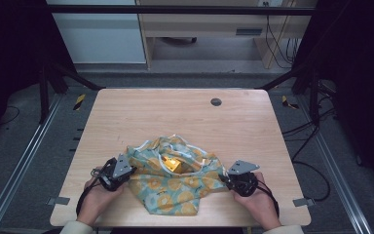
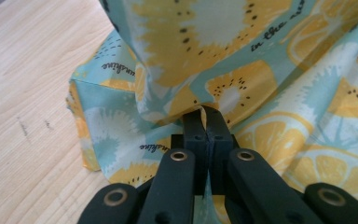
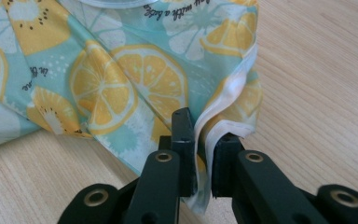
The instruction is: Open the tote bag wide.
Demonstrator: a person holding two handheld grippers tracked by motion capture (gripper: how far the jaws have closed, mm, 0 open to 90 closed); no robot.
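Note:
A crumpled teal cloth (image 1: pixel 175 187) printed with lemon and kiwi slices lies on the near half of the wooden table (image 1: pixel 175 112). A small yellow object (image 1: pixel 173 165) sits in a hollow at its middle. My left gripper (image 1: pixel 126 171) is at the cloth's left edge. In the left gripper view its jaws are pressed together on a fold of the cloth (image 2: pixel 270 70), at the left gripper (image 2: pixel 207 112). My right gripper (image 1: pixel 225 179) is at the cloth's right edge. In the right gripper view, the right gripper (image 3: pixel 200 126) pinches the white-hemmed border of the cloth (image 3: pixel 107 88).
A round dark grommet (image 1: pixel 216 102) is set in the table's far side. Bare wood stretches beyond the cloth to the far edge. A person's hands come in from the near edge. Black frame posts and cables stand around the table.

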